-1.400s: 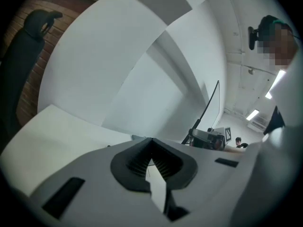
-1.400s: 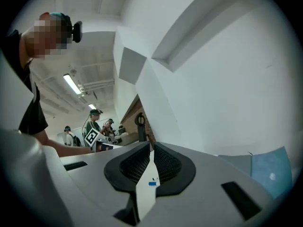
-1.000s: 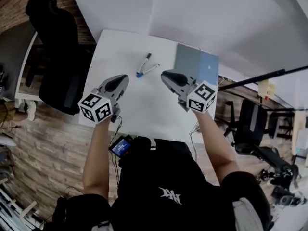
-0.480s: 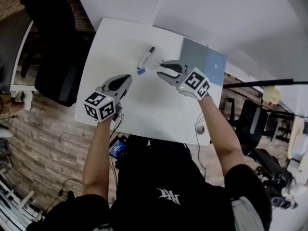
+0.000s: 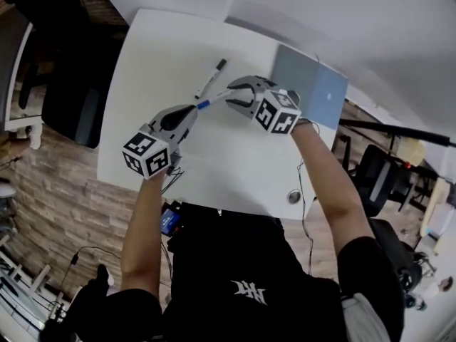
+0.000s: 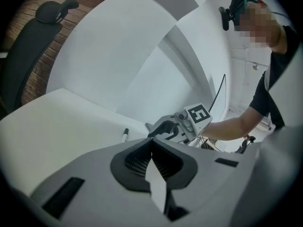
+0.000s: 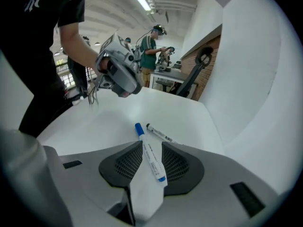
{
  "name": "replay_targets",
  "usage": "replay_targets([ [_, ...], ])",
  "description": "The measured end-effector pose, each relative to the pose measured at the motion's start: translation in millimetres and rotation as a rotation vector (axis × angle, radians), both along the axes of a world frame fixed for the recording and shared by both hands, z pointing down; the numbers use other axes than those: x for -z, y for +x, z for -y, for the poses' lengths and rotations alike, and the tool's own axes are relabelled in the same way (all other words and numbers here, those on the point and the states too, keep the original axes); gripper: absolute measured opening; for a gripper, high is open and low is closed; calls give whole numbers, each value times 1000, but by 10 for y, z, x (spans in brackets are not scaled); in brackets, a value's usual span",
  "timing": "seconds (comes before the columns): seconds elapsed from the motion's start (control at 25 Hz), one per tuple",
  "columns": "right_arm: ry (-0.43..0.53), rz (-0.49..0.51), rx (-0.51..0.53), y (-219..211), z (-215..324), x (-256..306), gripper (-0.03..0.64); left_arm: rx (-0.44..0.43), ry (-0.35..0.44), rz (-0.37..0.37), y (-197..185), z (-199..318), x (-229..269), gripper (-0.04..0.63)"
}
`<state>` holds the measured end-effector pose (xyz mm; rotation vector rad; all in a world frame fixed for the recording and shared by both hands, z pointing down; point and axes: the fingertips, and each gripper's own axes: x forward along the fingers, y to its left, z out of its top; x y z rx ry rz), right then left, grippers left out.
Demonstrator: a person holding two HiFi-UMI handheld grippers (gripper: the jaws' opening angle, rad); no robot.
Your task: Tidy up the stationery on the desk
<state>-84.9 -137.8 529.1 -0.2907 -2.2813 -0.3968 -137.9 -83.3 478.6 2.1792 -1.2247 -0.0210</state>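
Two markers lie on the white desk (image 5: 164,63): a black-capped one (image 5: 211,78) and a blue-capped one (image 5: 212,101). My right gripper (image 5: 229,96) points down at the desk. Its jaws have just been opening and stand open astride the blue marker (image 7: 150,154), which lies between the pads with a gap on each side. The black-capped marker (image 7: 161,134) lies just beyond it. My left gripper (image 5: 191,110) is shut on nothing, low over the desk, its tip close to the blue marker's capped end. From the left gripper (image 6: 152,143) I see the black-capped marker (image 6: 125,135) and the right gripper (image 6: 165,126).
A grey-blue flat notebook (image 5: 313,90) lies at the desk's far right, behind my right gripper. A round cable hole (image 5: 293,197) sits near the front edge. A black office chair (image 5: 64,84) stands left of the desk. People work at benches in the background (image 7: 152,46).
Both grippers have come down toward the desk. The right one rolled, tipped downward and opened, and now straddles the blue marker. The left one moved closer to the markers, still shut.
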Motion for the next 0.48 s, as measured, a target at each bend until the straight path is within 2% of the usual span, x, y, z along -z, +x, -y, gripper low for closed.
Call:
replay_targets([
  [0.12,43,-54,82,-13,-41,-161,144,3,-22,-6,12,0,-85,3],
  [0.48,72,-123,172,-135,14,-420,140,19,-21,1,-27,109,-230,3],
])
